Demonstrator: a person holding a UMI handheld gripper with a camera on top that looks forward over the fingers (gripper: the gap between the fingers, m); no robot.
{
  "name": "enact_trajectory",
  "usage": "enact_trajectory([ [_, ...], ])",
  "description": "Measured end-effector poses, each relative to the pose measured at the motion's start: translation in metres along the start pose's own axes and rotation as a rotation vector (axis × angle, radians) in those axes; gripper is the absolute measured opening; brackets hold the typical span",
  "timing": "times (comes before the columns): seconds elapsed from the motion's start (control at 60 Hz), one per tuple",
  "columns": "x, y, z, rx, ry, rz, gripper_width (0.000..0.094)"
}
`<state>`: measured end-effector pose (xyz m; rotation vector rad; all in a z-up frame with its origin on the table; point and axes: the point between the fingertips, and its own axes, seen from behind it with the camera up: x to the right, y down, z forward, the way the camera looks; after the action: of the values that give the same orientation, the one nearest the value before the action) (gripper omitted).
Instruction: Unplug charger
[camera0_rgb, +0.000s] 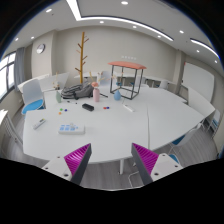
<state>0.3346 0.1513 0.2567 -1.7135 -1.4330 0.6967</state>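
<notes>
My gripper (111, 152) hovers above the near part of a large white table (130, 125), its fingers wide apart and nothing between them. The magenta pads (77, 157) show on both inner faces. Well beyond the fingers a small dark object (88, 107) lies on the tabletop. I cannot make out a charger or a socket from here. A flat white and blue item (70, 128) lies ahead and to the left of the fingers.
A heap of mixed things (75, 92) sits at the table's far left. Behind it stand a wooden coat rack (83, 55) and a small red-legged table (127, 75). Chairs (34, 95) ring the table, and a white board (196, 75) stands at the right.
</notes>
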Motion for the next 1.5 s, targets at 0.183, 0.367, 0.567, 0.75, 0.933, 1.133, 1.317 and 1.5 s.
enact_trajectory([
  [0.183, -0.06, 0.009, 0.014, 0.002, -0.065, -0.048, 0.0856],
  [0.367, -0.122, 0.014, 0.015, -0.012, -0.142, -0.092, 0.0855],
  [0.567, -0.197, 0.022, 0.047, 0.009, -0.204, -0.132, 0.0853],
  [0.75, -0.248, 0.018, 0.089, 0.066, -0.234, -0.12, 0.0854],
  [0.933, -0.274, 0.02, 0.16, 0.109, -0.206, -0.08, 0.0852],
  [1.133, -0.284, 0.02, 0.266, 0.163, -0.17, -0.063, 0.0852],
  [1.317, -0.29, 0.01, 0.359, 0.186, -0.16, -0.054, 0.0846],
  [1.5, -0.303, 0.004, 0.413, 0.178, -0.178, -0.065, 0.0832],
])
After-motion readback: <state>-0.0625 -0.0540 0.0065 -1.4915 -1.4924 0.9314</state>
